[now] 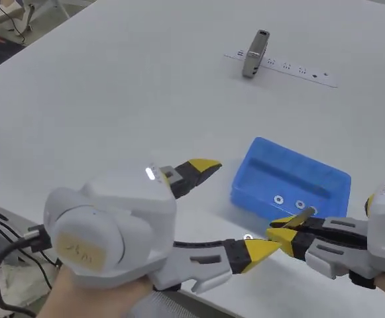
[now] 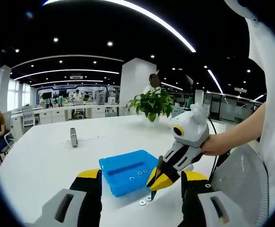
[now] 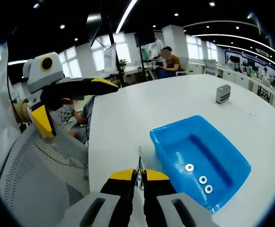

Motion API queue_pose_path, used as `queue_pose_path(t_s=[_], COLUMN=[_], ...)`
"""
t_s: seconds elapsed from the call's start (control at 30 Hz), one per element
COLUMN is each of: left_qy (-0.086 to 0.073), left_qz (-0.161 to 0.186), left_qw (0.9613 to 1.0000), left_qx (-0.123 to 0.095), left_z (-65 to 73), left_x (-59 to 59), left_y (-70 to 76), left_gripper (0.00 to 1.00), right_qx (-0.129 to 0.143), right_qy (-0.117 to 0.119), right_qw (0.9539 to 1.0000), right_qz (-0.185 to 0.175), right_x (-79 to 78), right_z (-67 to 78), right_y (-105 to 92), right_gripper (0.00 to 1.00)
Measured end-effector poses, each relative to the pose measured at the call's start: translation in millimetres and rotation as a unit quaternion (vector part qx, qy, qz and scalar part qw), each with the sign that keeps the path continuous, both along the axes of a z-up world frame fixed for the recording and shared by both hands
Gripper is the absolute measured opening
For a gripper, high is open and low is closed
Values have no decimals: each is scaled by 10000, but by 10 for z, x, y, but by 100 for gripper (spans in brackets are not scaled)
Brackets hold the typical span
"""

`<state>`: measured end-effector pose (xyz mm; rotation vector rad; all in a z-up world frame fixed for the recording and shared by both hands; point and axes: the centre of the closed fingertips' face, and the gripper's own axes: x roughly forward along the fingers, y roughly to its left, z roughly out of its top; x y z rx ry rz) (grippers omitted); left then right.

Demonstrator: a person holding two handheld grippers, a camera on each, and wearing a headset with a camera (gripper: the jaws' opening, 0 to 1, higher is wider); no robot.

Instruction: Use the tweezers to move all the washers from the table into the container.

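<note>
Three washers (image 3: 203, 179) are lying in one blue container (image 3: 170, 142). The right gripper (image 3: 139, 176) jaws are clamping the tweezers (image 3: 139, 163), and the left gripper (image 1: 248, 205) jaws are gaping wide, empty.

A broad white surface (image 1: 112, 99) fills most of the head view, with grey floor (image 1: 46, 16) at eleven o'clock. Beyond it, the left gripper view opens onto an open-plan office. Its dark ceiling (image 2: 80, 28) is crossed by curved light strips (image 2: 151, 19) and dotted with round downlights (image 2: 110, 43). A white pillar (image 2: 133, 85) stands at twelve o'clock, with a leafy potted plant (image 2: 151, 105) just beside it. Bright windows (image 2: 12, 92) and rows of desks (image 2: 57, 113) lie at nine o'clock. A grey mesh chair (image 3: 38, 175) sits at eight o'clock in the right gripper view.
</note>
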<state>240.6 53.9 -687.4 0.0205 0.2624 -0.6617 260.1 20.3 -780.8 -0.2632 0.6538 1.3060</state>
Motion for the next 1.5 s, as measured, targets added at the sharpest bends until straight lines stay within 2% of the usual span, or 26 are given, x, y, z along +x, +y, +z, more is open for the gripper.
queue_pose_path(t_s=[0.07,0.1,0.4,0.53,0.83,0.93,1.0,1.17,1.3,1.33,1.47,1.5], left_qy=[0,-1,20,30,53,66,66,72,53,35,41,32], left_qz=[5,7,-9,-20,-49,-62,-71,-51,-50,-63,-41,-34], left_qw=[10000,10000,10000,10000,10000,10000,10000,10000,9999,9998,9998,9998], left_qx=[-11,-16,-4,-21,-17,-2,1,6,-95,-162,-171,-176], left_z=[2,4,-6,-6,-14,-20,-21,-22,6,25,26,29], left_x=[2,2,0,-3,-7,-10,-10,-5,-5,-7,-4,-3], left_y=[2,2,-4,-7,-15,-20,-22,-13,-20,-31,-23,-20], left_gripper=[68,68,68,68,68,68,67,67,69,70,70,70], right_qx=[-121,-40,9,-116,-250,-190,-250,-276,-309,-233,176,206], right_qy=[-54,-75,-156,-137,-432,-397,-366,-547,-548,-526,-410,-414], right_qw=[9999,10000,9999,9997,9983,9986,9985,9970,9970,9975,9986,9986], right_qz=[18,4,12,148,317,280,328,480,450,412,275,270], right_x=[10,23,62,8,4,19,5,-29,-29,-26,0,7], right_z=[-43,-15,48,-25,-8,-2,-39,-40,-28,4,222,246], right_y=[-21,-11,27,31,36,49,53,58,35,32,56,55], right_gripper=[3,3,4,4,4,4,4,3,3,3,3,3])
